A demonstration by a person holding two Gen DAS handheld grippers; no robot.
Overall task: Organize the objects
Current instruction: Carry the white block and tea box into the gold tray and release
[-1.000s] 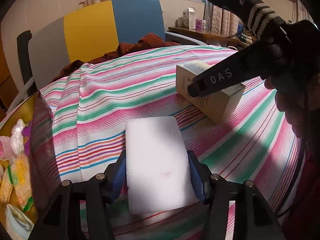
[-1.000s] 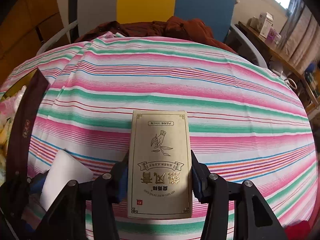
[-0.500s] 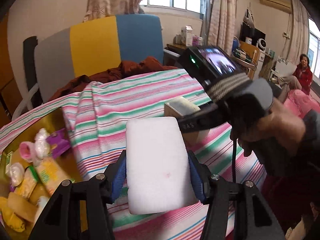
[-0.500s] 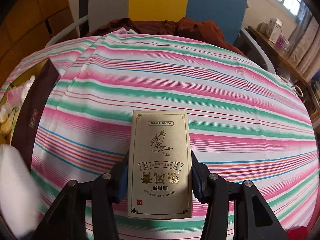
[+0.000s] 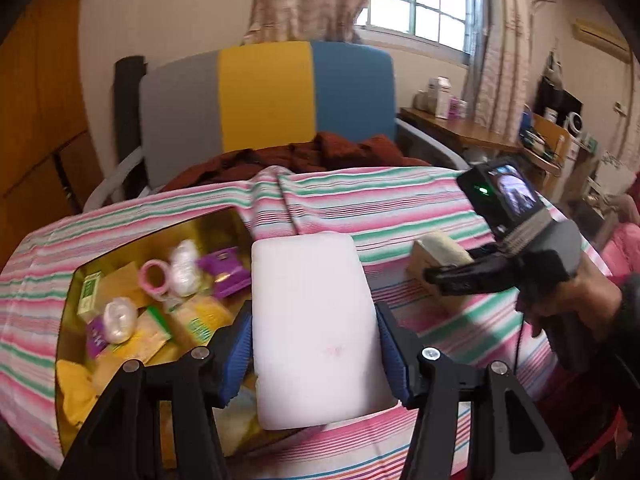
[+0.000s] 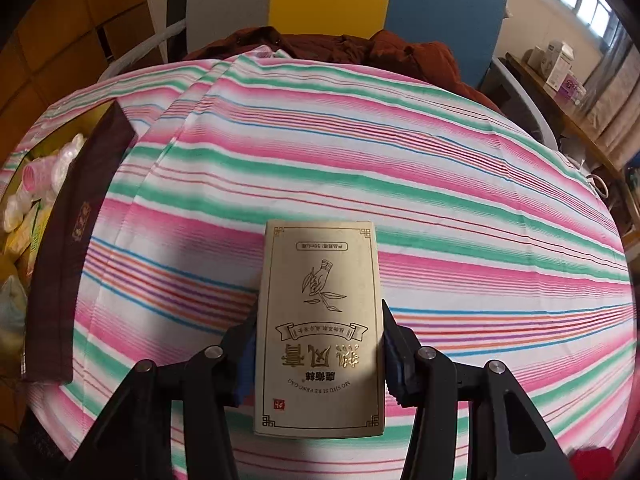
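My left gripper is shut on a white rectangular block, held in the air above the right edge of a gold-lined box full of small packets. My right gripper is shut on a beige carton with gold print, which rests on or just above the striped tablecloth. In the left wrist view the right gripper and a person's hand show at the right, with the beige carton in its fingers.
The box holds a pink ring, white wrapped lumps, purple and yellow packets. Its dark maroon wall stands at the left in the right wrist view. A grey, yellow and blue chair with brown cloth lies behind the table.
My left gripper has lifted the white block off the cloth and swung it left, over the gold-lined box. The right gripper has stayed almost still with the beige carton.
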